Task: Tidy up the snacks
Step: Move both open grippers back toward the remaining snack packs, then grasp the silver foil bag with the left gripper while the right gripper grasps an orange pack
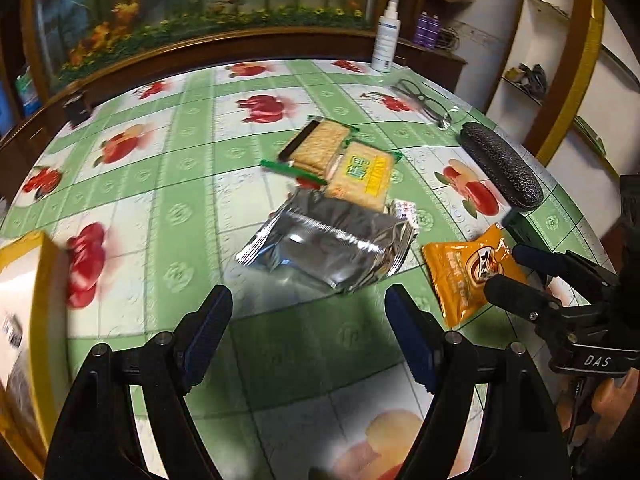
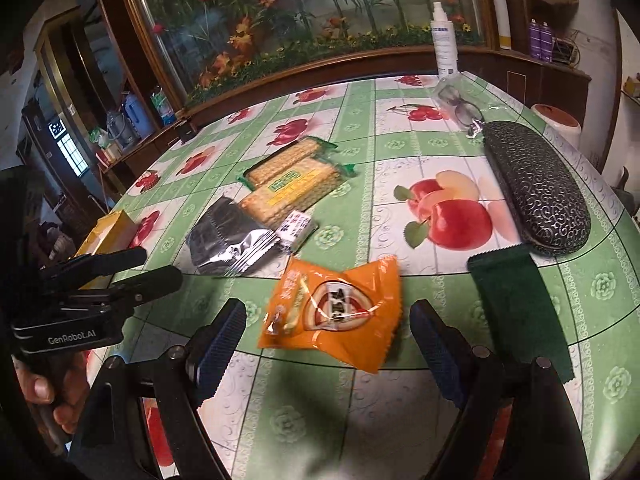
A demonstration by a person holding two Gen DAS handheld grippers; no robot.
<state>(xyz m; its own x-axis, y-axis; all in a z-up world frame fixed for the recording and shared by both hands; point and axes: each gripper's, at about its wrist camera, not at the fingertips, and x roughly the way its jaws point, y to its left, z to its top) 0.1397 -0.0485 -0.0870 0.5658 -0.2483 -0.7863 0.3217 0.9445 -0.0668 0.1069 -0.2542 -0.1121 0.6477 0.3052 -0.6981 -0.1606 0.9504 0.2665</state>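
Observation:
An orange snack packet (image 2: 332,314) lies flat on the fruit-print tablecloth, between and just ahead of my open right gripper (image 2: 330,344); it also shows in the left wrist view (image 1: 466,276). A silver foil packet (image 1: 328,246) lies ahead of my open, empty left gripper (image 1: 308,332). Two cracker packs (image 1: 340,160) and a small white packet (image 2: 296,230) lie beyond it. A yellow-edged box (image 1: 24,312) stands at the left. The right gripper's fingers (image 1: 520,292) touch the orange packet's near edge in the left wrist view.
A black glasses case (image 2: 536,188), a dark green cloth (image 2: 520,312), spectacles (image 2: 460,106) and a white spray bottle (image 2: 445,44) sit on the table's right and far side. A wooden-framed flower picture backs the table (image 2: 360,400).

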